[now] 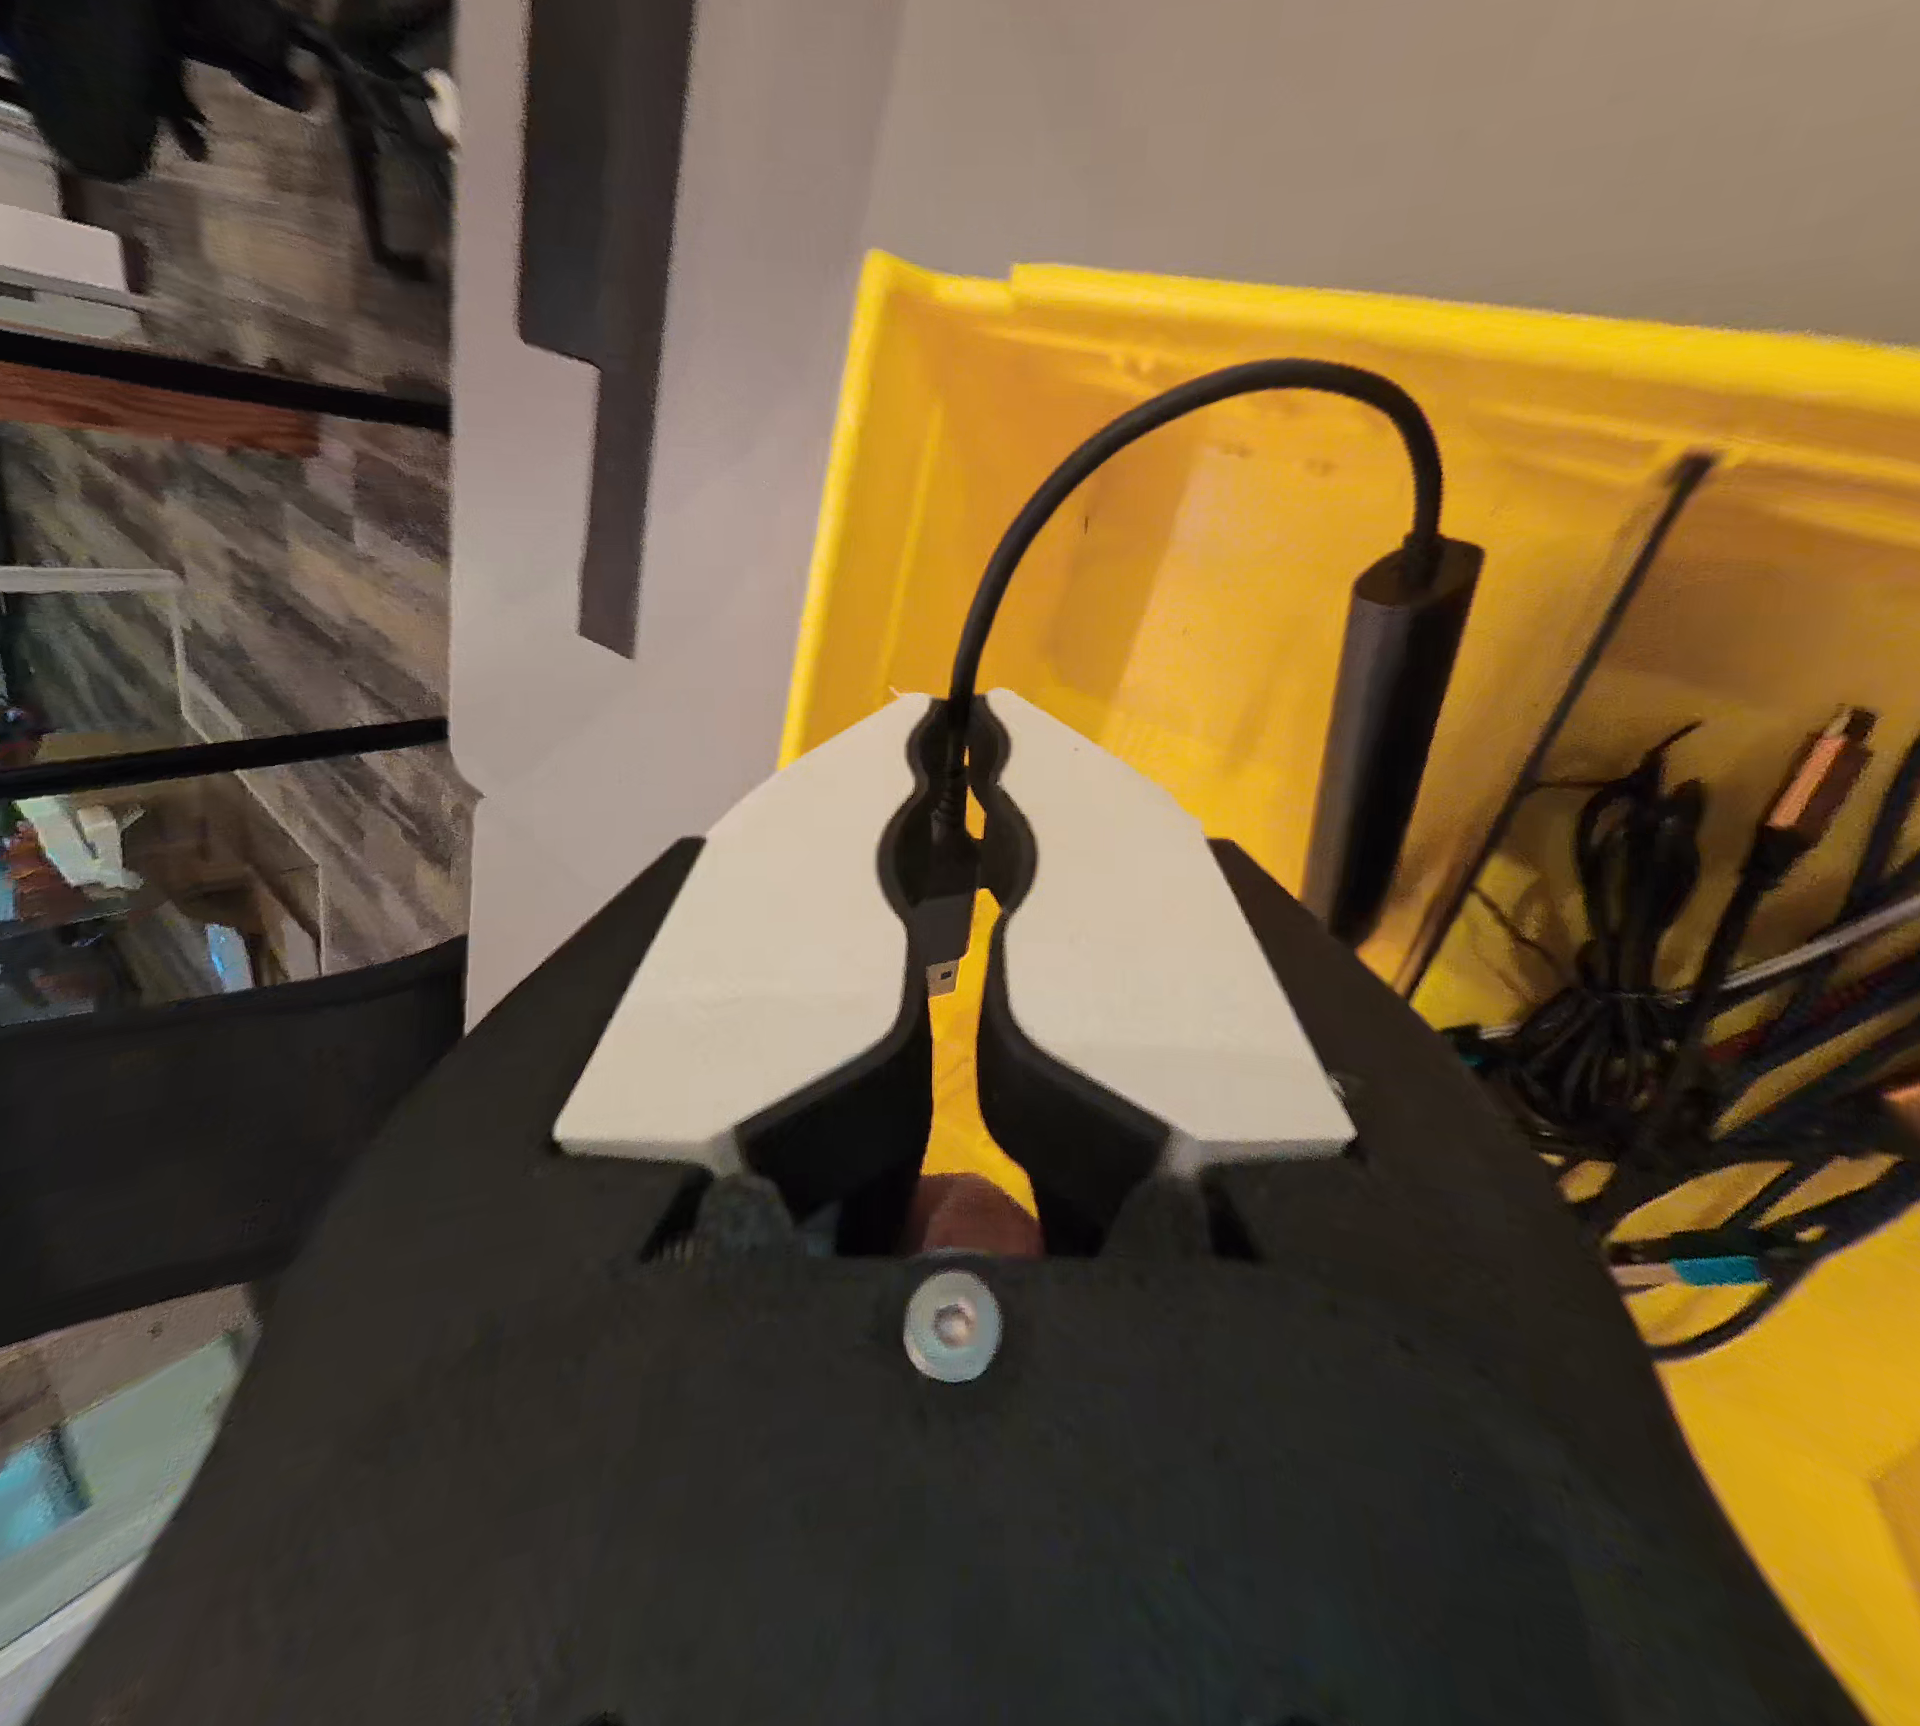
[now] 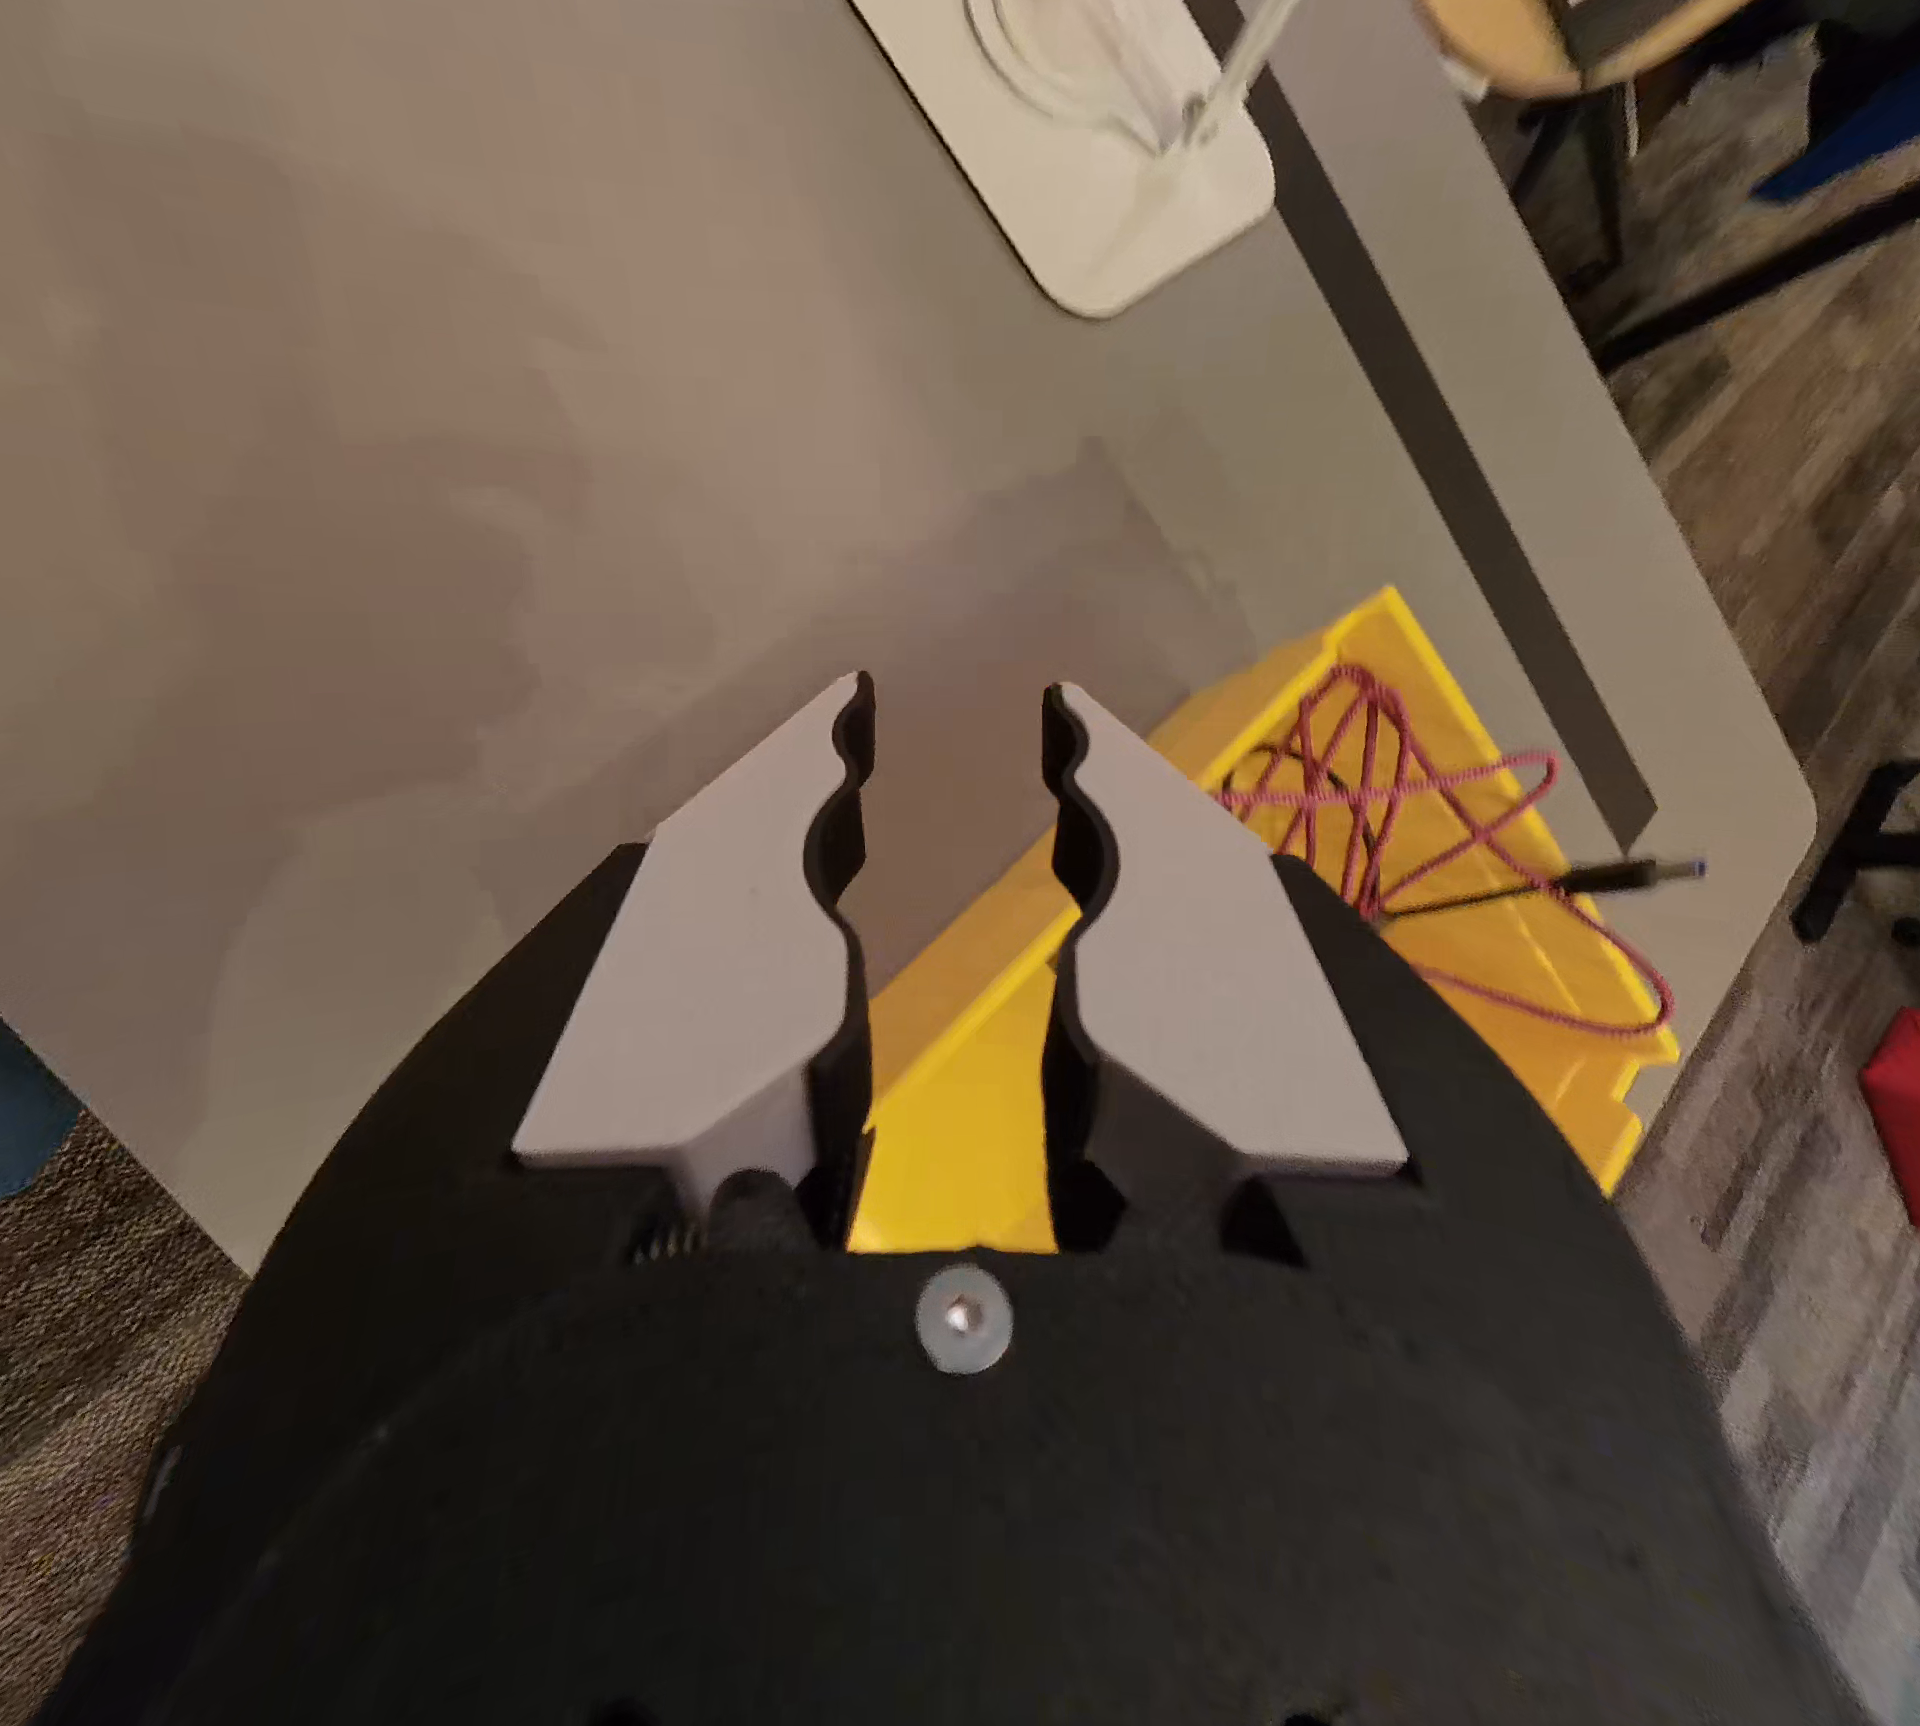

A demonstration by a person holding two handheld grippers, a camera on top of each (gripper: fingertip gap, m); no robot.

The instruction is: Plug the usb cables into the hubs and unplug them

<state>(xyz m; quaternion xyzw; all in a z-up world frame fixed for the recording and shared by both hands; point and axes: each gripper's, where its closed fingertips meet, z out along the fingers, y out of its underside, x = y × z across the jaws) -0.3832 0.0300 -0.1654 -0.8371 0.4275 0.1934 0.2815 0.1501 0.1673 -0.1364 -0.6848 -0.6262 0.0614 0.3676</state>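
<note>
In the left wrist view my left gripper (image 1: 961, 715) is shut on the black cable (image 1: 1049, 502) of a dark USB hub (image 1: 1387, 731). The cable's plug (image 1: 943, 923) sticks back between the fingers, towards the camera. The cable arcs up and over to the hub, which hangs over a yellow bin (image 1: 1195, 533). Several loose USB cables (image 1: 1683, 980) lie in that bin at the right. In the right wrist view my right gripper (image 2: 958, 705) is open and empty above the grey table (image 2: 468, 377). Beside it a second yellow bin (image 2: 1475, 928) holds a red braided cable (image 2: 1455, 803) and a black plug (image 2: 1621, 876).
A white stand base (image 2: 1039, 66) with a clear loop on it sits on the table at the back. The table edge (image 2: 1714, 689) runs down the right, with wood floor and furniture legs beyond. In the left wrist view a grey wall panel (image 1: 613, 222) and floor lie left. There is about 55 cm between the tips of the two grippers. From the right gripper's tips to the white stand base (image 2: 1039, 66) is close to 35 cm.
</note>
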